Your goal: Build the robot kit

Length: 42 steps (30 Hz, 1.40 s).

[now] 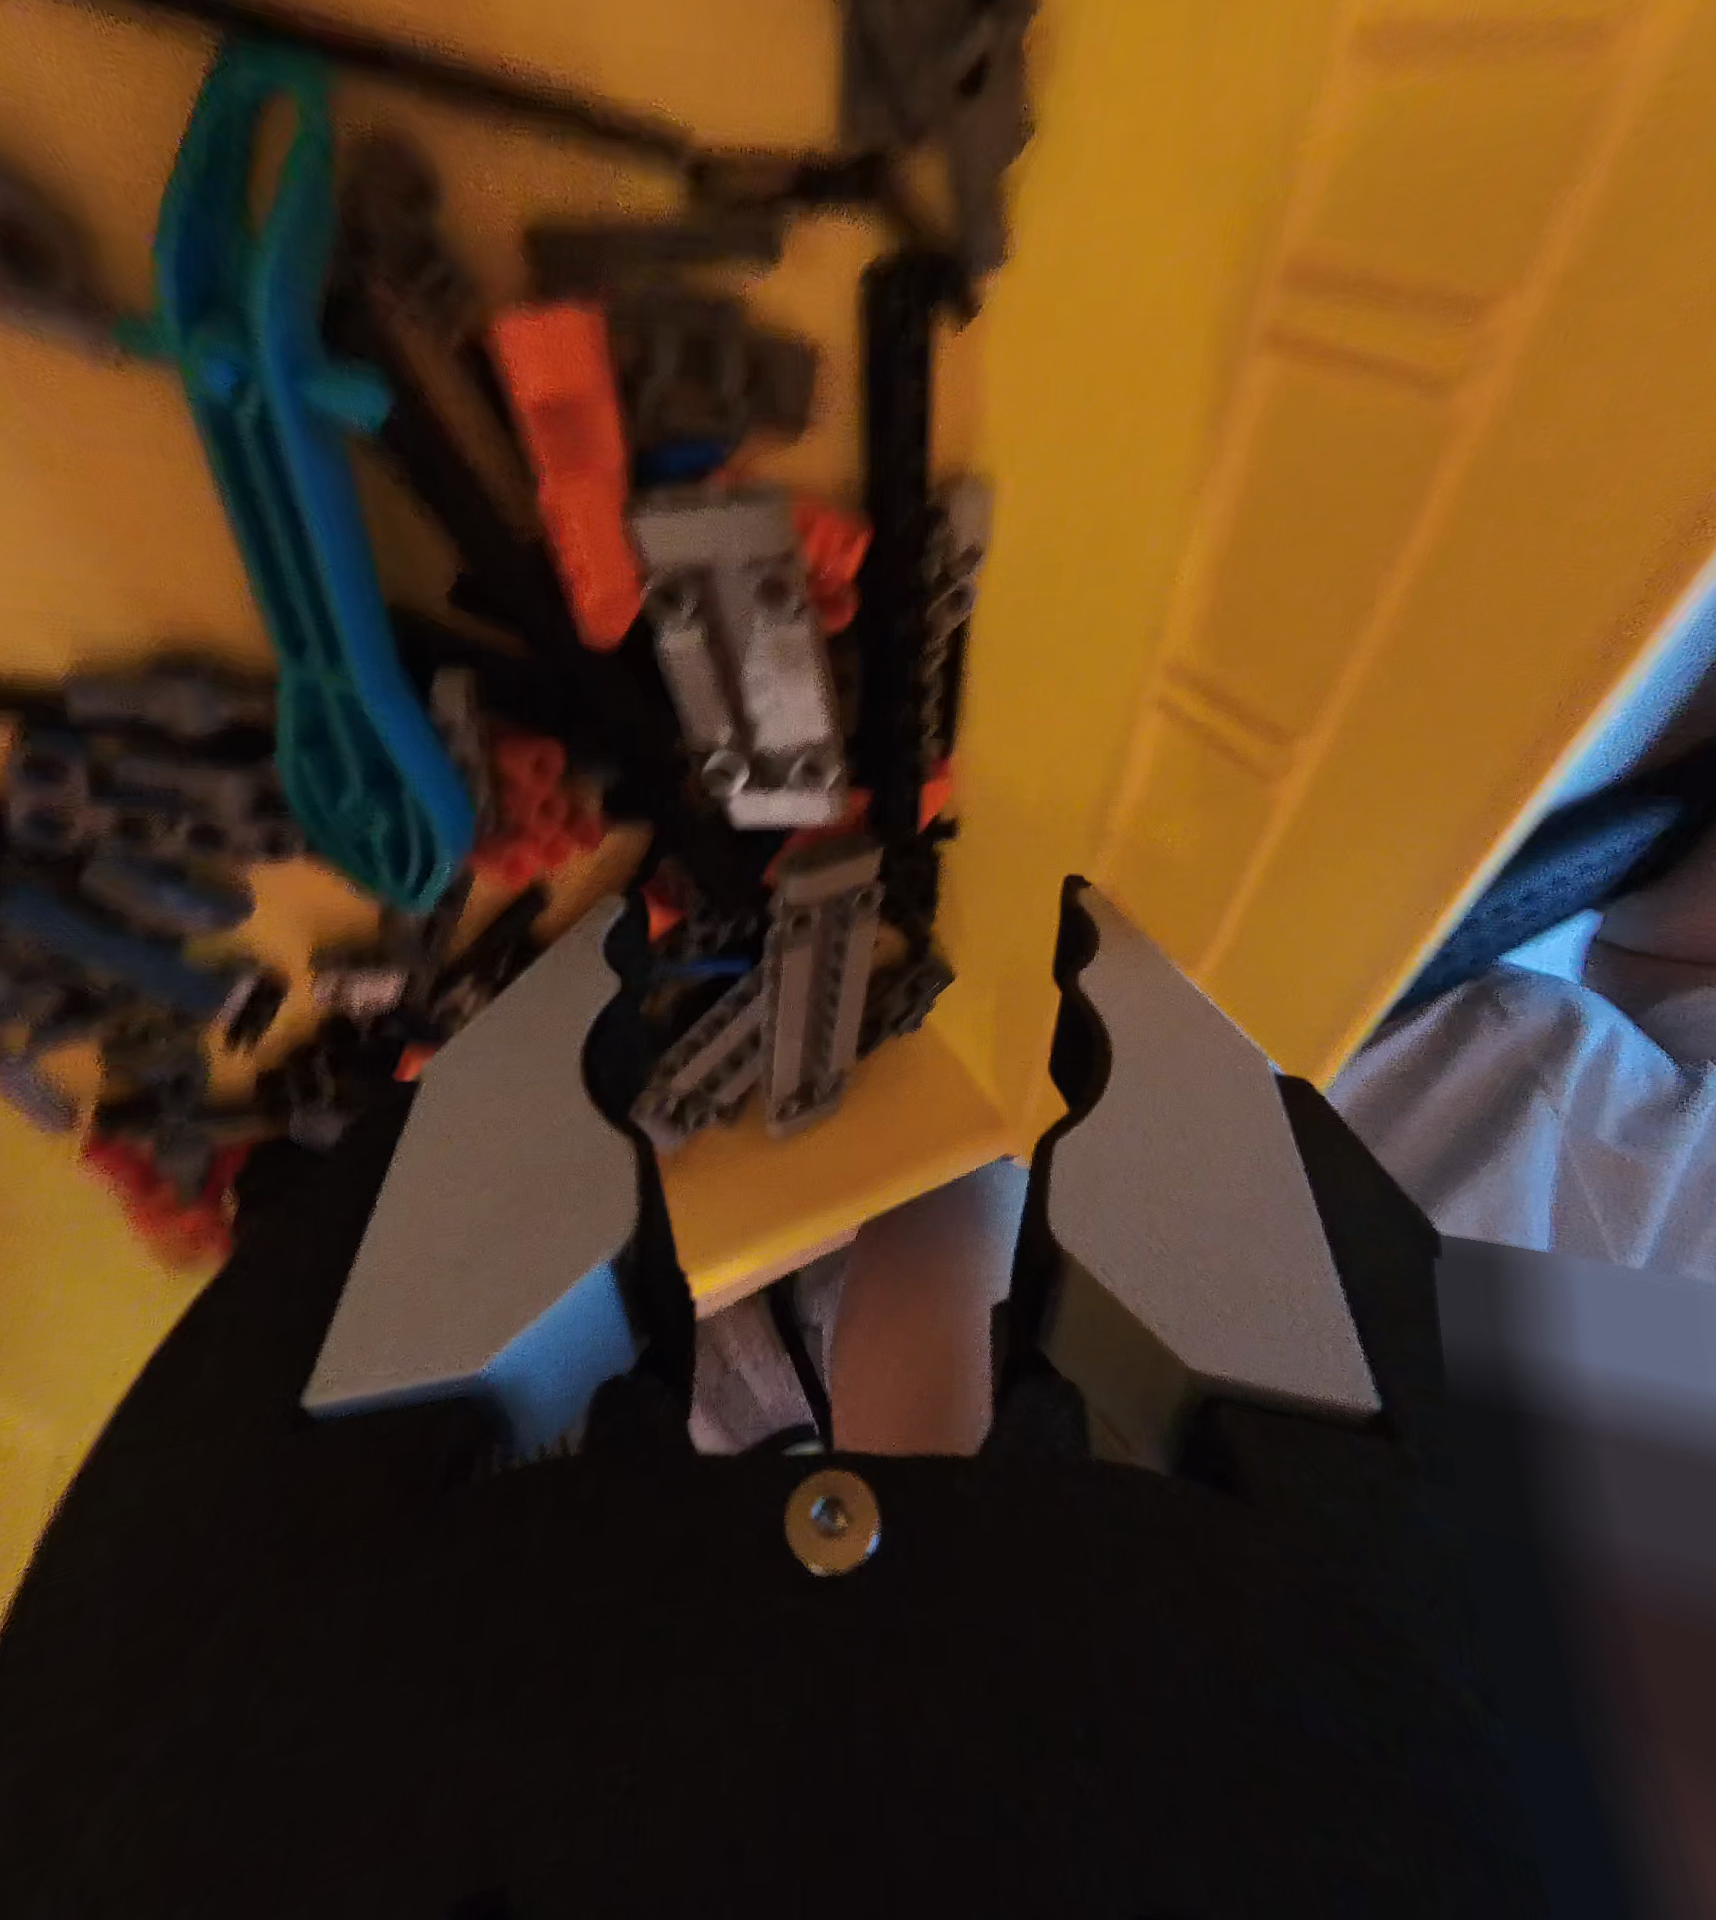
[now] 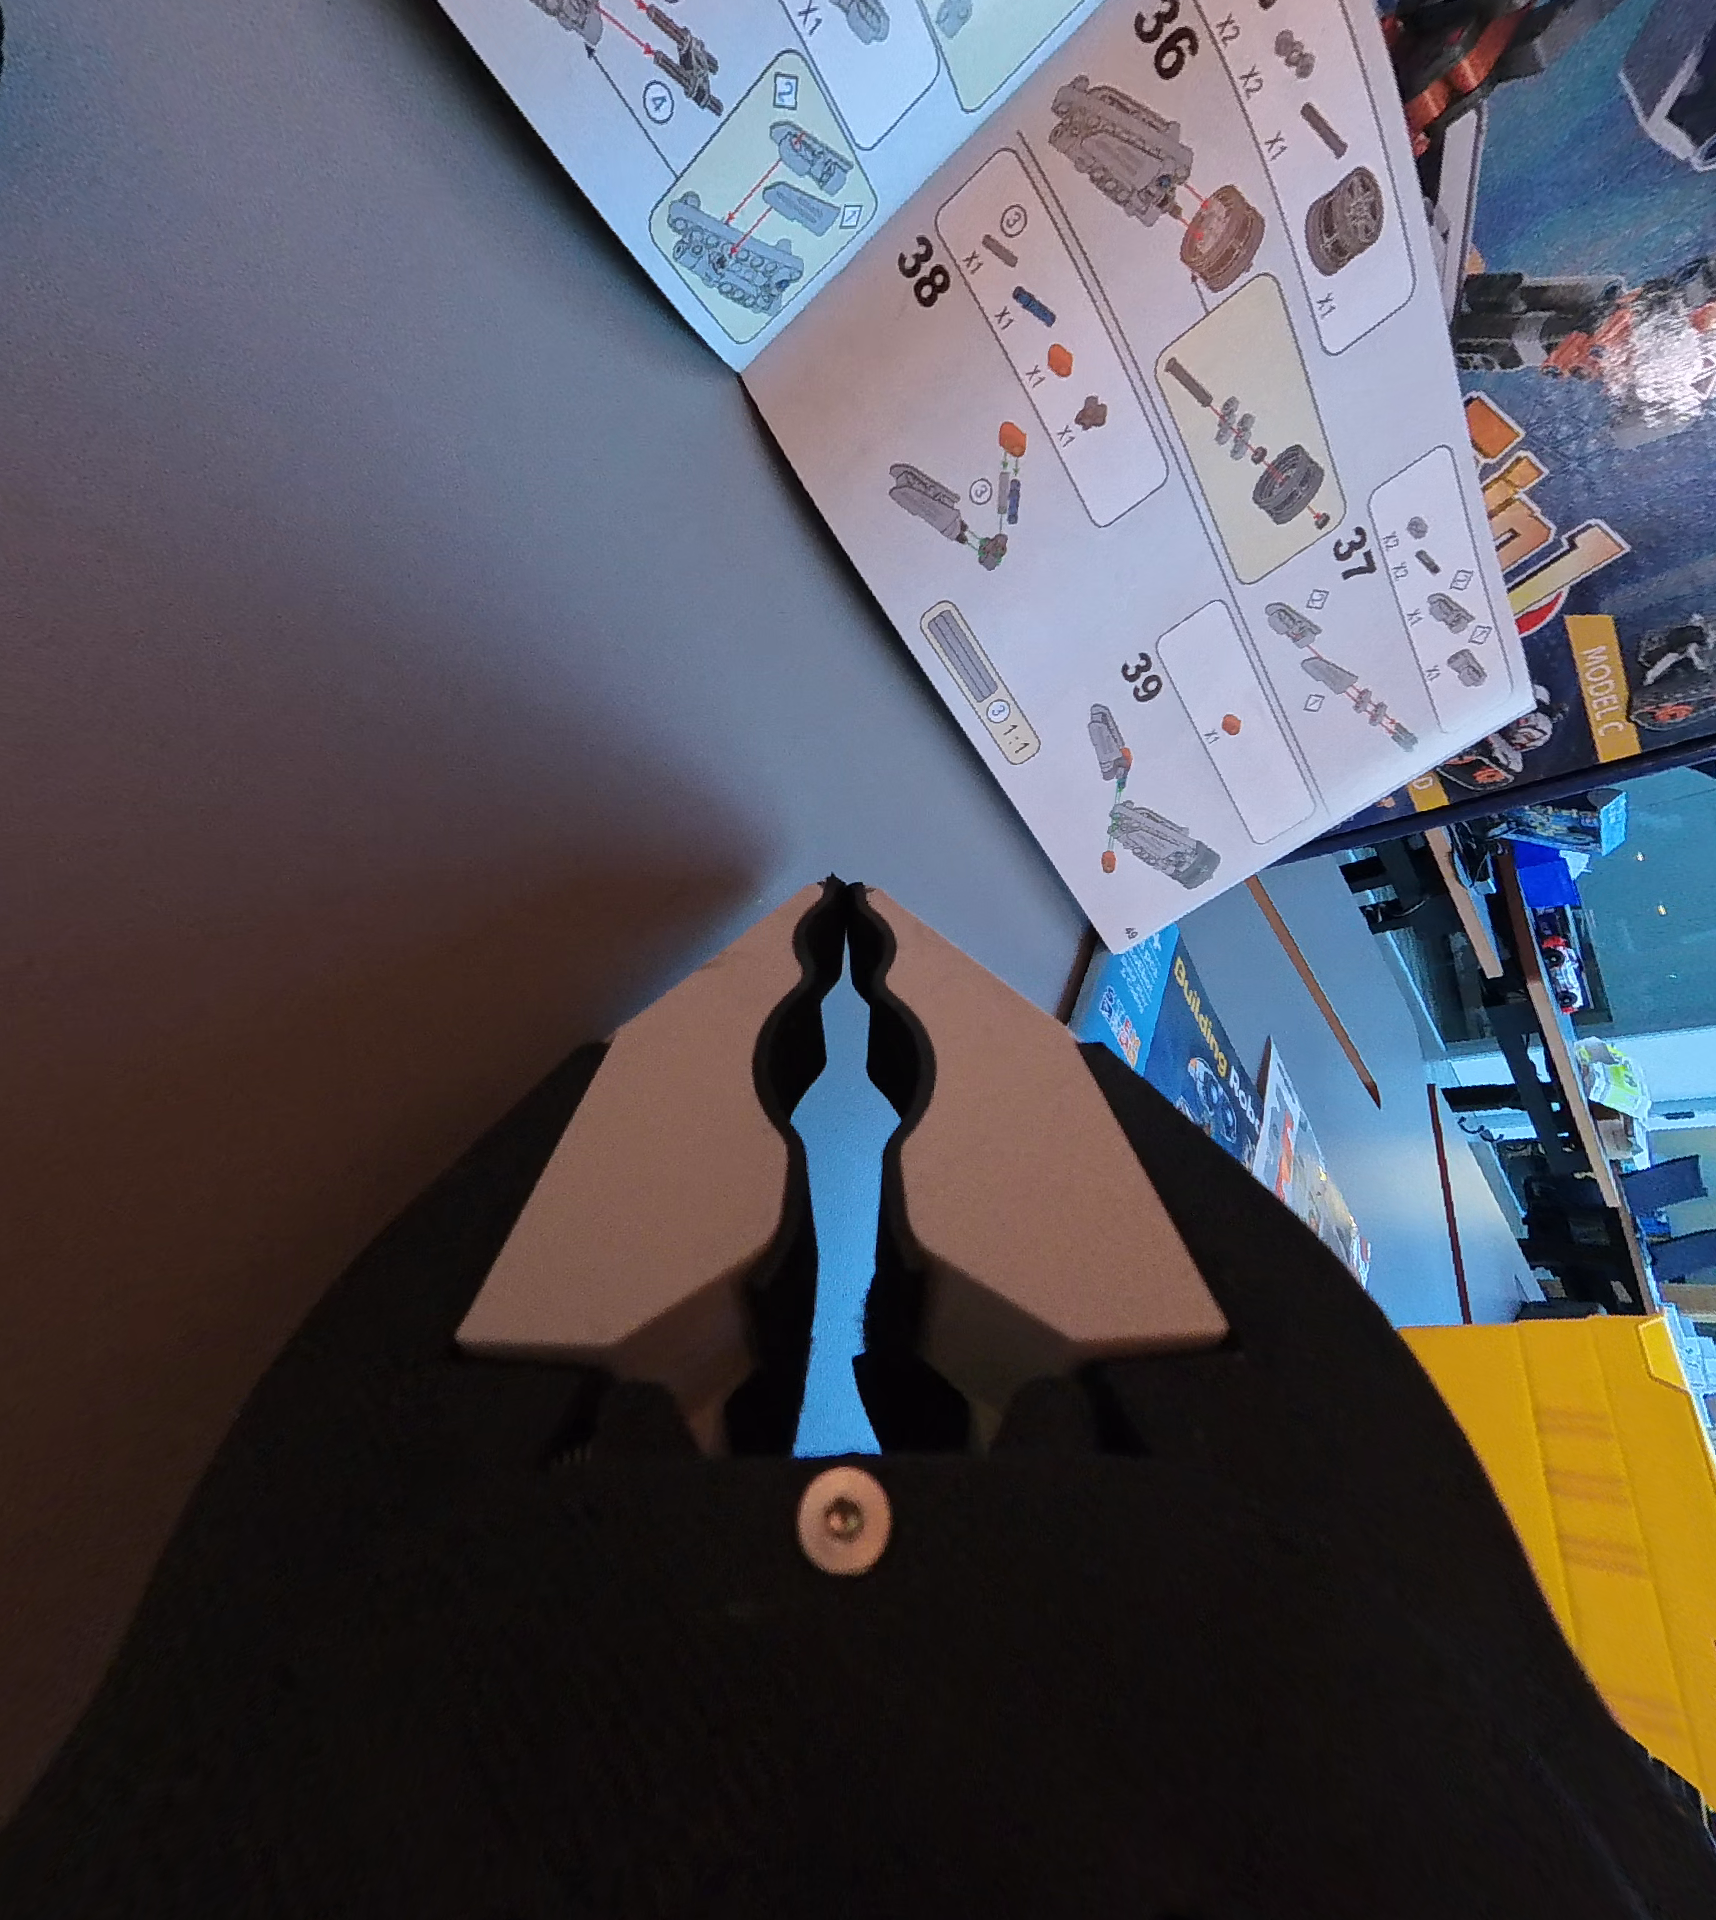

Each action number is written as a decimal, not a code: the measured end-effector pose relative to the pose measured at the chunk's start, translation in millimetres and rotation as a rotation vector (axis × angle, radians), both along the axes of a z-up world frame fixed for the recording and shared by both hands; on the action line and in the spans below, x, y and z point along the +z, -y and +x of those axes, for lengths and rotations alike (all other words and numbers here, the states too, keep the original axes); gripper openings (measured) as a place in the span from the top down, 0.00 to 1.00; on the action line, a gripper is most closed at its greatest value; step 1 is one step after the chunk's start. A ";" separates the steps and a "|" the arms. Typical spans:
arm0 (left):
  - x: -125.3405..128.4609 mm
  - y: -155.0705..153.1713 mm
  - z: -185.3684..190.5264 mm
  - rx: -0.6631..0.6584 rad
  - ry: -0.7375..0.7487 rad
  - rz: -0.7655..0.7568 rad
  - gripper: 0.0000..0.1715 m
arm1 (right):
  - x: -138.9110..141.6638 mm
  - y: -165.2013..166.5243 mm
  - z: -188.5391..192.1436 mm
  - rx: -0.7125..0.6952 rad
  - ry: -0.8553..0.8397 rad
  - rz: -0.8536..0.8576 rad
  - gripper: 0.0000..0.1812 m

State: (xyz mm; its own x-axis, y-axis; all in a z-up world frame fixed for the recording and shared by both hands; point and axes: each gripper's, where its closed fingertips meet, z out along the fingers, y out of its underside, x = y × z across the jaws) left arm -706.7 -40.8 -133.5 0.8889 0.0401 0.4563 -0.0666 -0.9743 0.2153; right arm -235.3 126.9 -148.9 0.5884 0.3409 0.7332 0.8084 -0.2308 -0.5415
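My left gripper (image 1: 843, 909) is open and empty, hovering over a yellow tray (image 1: 1197, 540) of building-toy parts. Two grey studded beams (image 1: 797, 1023) lie just between and beyond its fingertips, near the tray's corner. Farther in lie a light grey block piece (image 1: 745, 655), an orange piece (image 1: 568, 457), a long black beam (image 1: 901, 582) and a teal-blue curved tool (image 1: 314, 520). The view is blurred. My right gripper (image 2: 843, 888) is shut with nothing between its tips, above a grey tabletop (image 2: 314, 520). An open instruction booklet (image 2: 1093, 436) lies just beyond it to the right.
A pile of dark grey, blue and red parts (image 1: 137, 883) fills the tray's left. A person's white sleeve (image 1: 1560, 1091) shows outside the tray wall. In the right wrist view a printed toy box (image 2: 1664, 364) lies under the booklet, and the yellow tray (image 2: 1581, 1507) is at lower right. The gap from one gripper's tips to the other's is roughly 50 cm. The left tips stand about 4 cm off the light grey block piece (image 1: 745, 655).
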 end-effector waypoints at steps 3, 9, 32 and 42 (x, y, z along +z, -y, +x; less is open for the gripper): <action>0.7 36.2 -21.2 0.046 -0.192 -0.107 0.48 | 0.0 0.0 -0.1 0.001 0.001 0.000 1.00; -9.9 64.7 -33.0 0.065 -0.283 -0.270 0.39 | 0.1 0.1 -0.2 0.002 0.010 0.006 1.00; -19.9 -3.4 -74.3 0.219 -0.270 -0.046 0.75 | 0.2 -0.5 -0.9 0.005 0.037 0.020 1.00; -9.9 71.2 -43.0 0.136 -0.242 -0.282 0.60 | 0.5 -0.6 -1.1 0.007 0.043 0.025 1.00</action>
